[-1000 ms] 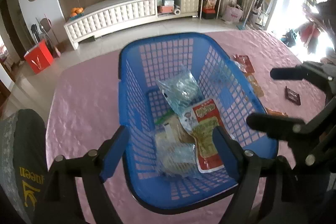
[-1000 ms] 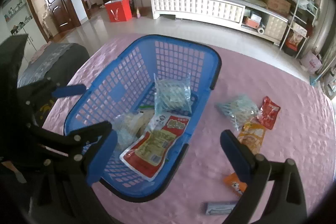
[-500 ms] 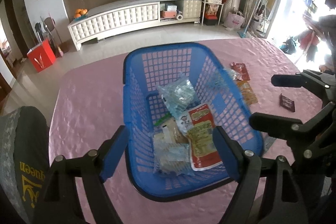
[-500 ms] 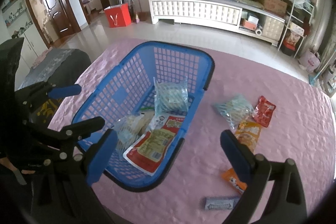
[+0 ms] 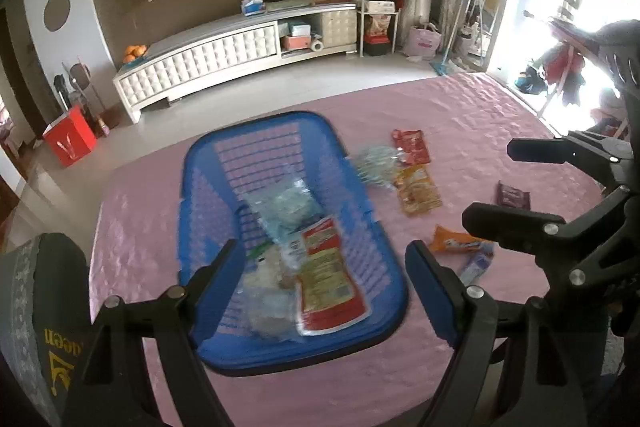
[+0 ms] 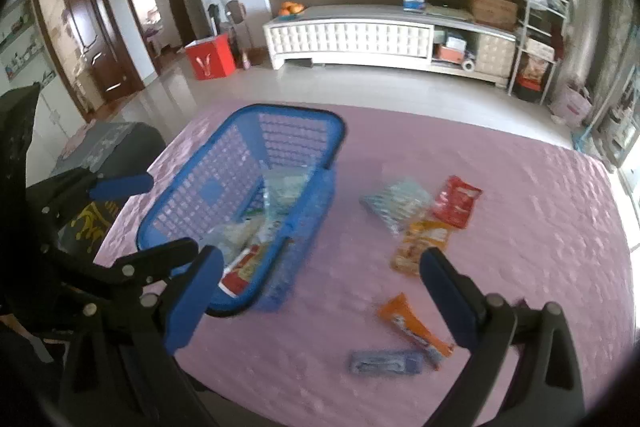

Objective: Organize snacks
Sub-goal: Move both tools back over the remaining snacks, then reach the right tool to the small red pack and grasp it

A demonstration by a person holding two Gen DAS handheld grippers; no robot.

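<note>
Home living room — white media cabinet point(image 5: 236, 51)

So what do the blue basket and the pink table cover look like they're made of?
The basket looks like rigid moulded plastic: a uniform blue lattice of square holes and a smooth rounded rim. The table cover seems a satiny quilted fabric, possibly coated: puckered all over, with a soft sheen.

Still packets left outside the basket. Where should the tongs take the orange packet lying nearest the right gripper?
The orange packet lies flat and long on the pink cloth. Probably come from above and pinch across its narrow middle, clear of the blue packet at its near end.
</note>
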